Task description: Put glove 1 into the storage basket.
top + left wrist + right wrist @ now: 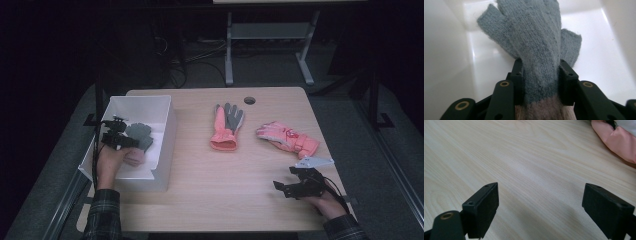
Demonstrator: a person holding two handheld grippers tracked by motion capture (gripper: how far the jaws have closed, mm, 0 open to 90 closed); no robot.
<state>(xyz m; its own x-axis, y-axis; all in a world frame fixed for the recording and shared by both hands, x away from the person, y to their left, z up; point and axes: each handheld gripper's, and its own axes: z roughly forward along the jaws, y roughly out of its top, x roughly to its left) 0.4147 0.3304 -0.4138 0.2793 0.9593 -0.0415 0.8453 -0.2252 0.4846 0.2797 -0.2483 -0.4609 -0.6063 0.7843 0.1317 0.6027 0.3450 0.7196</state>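
A grey-blue knitted glove (534,47) with a pale pink cuff hangs inside the white bin (165,125). My left gripper (122,137) is shut on it near the cuff, and in the high view the glove (140,134) spreads over the bin's floor. Two pink gloves lie on the wooden table: one with a grey palm (227,126) in the middle, one (287,139) to the right. My right gripper (287,187) rests low at the table's front right, jaws wide apart with nothing between them. In the right gripper view a pink glove (615,140) sits at the top right.
The wooden table (235,185) has a round cable hole (249,100) near its far edge. Behind the table stands a grey metal frame (270,45) on a dark floor with cables.
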